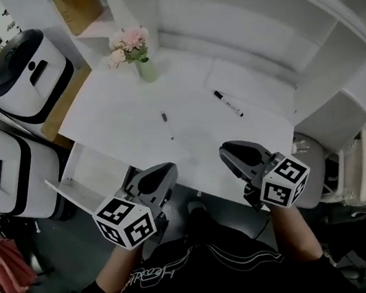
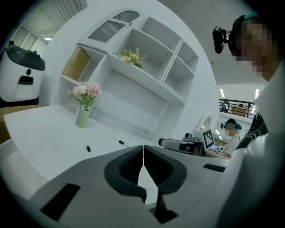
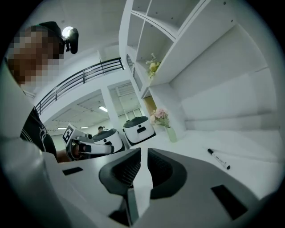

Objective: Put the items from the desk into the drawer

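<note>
Held at the tabletop's (image 1: pixel 121 116) near edge, left tool (image 1: pixel 165 172) and right tool (image 1: pixel 226 150) both pressed together, empty; marker (image 1: pixel 228 103) and pen (image 1: pixel 166 119) lying apart beyond.

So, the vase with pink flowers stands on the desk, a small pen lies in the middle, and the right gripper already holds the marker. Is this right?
Not quite. The right gripper holds nothing: the right gripper view shows its jaws closed and empty. The marker lies on the desk, apart from it. The vase and the small pen are as you say.
</note>
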Motion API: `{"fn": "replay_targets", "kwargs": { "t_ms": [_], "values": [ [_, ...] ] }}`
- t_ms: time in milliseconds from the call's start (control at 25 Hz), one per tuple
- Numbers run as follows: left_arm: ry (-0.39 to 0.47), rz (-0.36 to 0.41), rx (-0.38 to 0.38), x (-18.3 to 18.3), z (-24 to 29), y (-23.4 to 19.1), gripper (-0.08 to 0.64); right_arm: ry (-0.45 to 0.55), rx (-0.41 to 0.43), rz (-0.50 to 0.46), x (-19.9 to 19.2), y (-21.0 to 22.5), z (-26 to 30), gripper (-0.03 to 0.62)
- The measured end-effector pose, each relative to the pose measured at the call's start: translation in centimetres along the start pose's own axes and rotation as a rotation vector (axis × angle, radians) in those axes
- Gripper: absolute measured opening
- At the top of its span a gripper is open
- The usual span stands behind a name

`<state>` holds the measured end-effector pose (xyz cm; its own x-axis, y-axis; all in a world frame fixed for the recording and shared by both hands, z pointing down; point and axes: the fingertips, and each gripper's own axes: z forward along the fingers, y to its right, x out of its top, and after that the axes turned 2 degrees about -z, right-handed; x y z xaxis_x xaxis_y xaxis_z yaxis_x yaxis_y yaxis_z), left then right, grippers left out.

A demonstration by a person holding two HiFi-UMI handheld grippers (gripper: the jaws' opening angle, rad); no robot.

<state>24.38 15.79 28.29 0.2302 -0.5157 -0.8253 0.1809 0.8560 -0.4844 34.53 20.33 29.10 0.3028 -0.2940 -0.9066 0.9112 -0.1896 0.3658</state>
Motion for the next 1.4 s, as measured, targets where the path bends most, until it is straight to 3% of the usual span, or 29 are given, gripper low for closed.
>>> {"fn": "replay_targets", "kwargs": {
  "t_ms": [200, 280, 520, 680, 1000, 1400],
  "values": [
    [-0.01, -0.026, 0.003, 2.6, 5.5, -3.4, 0.025, -0.053, -0.081, -0.021, 0.7, 8.8, 2.3, 0.066],
    [-0.017, -0.046, 0.005, 2.7, 6.9, -4.5, 0.025, -0.097, -0.113, -0.037, 0.2, 12.0, 3.0, 0.129],
    [-0.043, -0.074, 0.022, 2.4, 10.0, -6.5, 0.025, -0.237, -0.21, -0.131, -2.9, 20.6, 4.4, 0.191],
    [-0.065, -0.084, 0.035, 2.1, 11.3, -7.4, 0.025, -0.316, -0.271, -0.182, -5.4, 24.9, 5.1, 0.196],
    [-0.11, -0.103, 0.061, 0.8, 12.2, -8.5, 0.025, -0.484, -0.32, -0.243, -10.1, 29.9, 6.4, 0.191],
    [-0.115, -0.132, 0.119, -0.1, 10.9, -10.8, 0.025, -0.526, -0.308, -0.21, -11.5, 30.8, 6.6, 0.099]
  ]
}}
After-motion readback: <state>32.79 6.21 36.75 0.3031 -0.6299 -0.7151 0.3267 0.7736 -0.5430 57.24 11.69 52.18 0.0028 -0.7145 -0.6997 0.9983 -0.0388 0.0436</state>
